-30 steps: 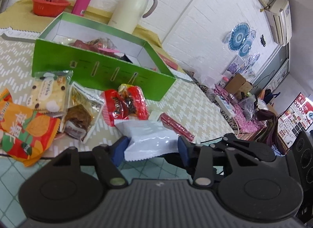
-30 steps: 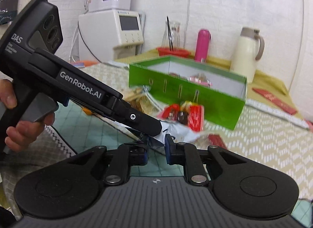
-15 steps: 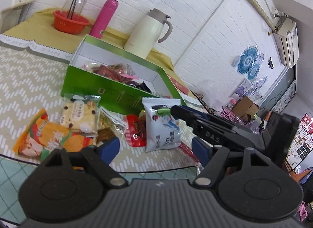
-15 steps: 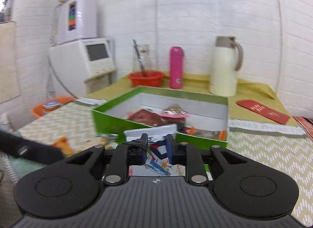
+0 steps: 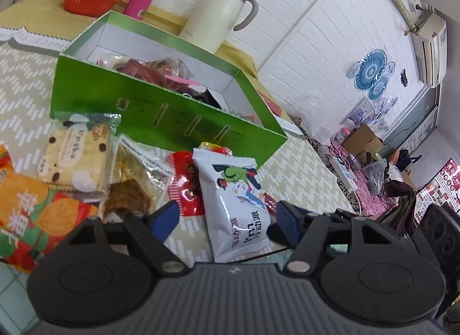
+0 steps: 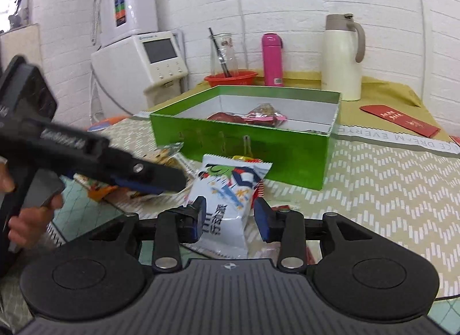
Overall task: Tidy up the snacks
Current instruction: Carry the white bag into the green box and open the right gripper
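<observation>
Now released since a moment earlier, white snack packet (image 6: 227, 205) lay on the worktop (image 6: 388, 191) before the green box (image 6: 244, 145), right gripper (image 6: 230, 217) fingers just opened, straddling it untouched, left gripper (image 5: 227, 217) fingers apart, lately narrowing, beside it.

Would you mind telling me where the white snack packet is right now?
The white snack packet lies on the table in front of the green box, beside the red wrapper, between the left gripper's open jaws in the left wrist view.
</observation>
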Tool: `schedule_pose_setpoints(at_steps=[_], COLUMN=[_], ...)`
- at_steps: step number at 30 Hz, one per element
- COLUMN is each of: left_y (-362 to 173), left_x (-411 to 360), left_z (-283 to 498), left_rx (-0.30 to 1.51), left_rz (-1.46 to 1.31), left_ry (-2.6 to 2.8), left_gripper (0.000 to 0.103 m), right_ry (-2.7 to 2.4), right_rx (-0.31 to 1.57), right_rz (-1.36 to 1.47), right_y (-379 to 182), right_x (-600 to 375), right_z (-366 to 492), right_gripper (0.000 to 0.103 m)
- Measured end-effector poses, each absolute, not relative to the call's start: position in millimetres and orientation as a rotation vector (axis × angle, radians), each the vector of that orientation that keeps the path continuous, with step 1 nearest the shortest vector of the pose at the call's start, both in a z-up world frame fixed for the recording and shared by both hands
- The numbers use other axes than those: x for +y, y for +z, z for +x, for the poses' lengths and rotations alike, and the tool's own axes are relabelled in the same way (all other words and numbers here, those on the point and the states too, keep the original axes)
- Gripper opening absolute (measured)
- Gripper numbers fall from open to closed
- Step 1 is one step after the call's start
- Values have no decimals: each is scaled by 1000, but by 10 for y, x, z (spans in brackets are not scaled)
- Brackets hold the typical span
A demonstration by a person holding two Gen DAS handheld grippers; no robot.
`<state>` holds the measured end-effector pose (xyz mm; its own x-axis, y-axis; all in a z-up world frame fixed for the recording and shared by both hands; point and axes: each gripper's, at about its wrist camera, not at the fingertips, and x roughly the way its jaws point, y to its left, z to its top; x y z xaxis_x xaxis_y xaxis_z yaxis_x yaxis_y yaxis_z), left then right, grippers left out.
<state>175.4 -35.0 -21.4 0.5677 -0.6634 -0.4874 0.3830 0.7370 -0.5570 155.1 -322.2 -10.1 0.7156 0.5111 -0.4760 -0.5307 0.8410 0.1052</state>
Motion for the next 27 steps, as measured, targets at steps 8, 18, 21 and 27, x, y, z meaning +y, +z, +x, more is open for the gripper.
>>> schedule_pose_setpoints(at_steps=[8,18,21,27], left_y=[-288,-173,47,476], left_x=[-536,-581,-575,-617], left_z=[1829,1630,1524,1642], left_rx=[778,748,677,570], left_rz=[-342,-298,-280,-258], left_ry=[-644,-649,-653,-657], left_gripper=[46,25,25,25], right_ry=[572,558,552,534], right_rx=[568,561,498,377], right_rz=[-97,-104,-124,-111], right_y=[-239,-143,34,372], right_x=[-3066,-3030,-3025,-3075], right_z=[1656,1532,1442,1570], right_gripper=[94,51,50,49])
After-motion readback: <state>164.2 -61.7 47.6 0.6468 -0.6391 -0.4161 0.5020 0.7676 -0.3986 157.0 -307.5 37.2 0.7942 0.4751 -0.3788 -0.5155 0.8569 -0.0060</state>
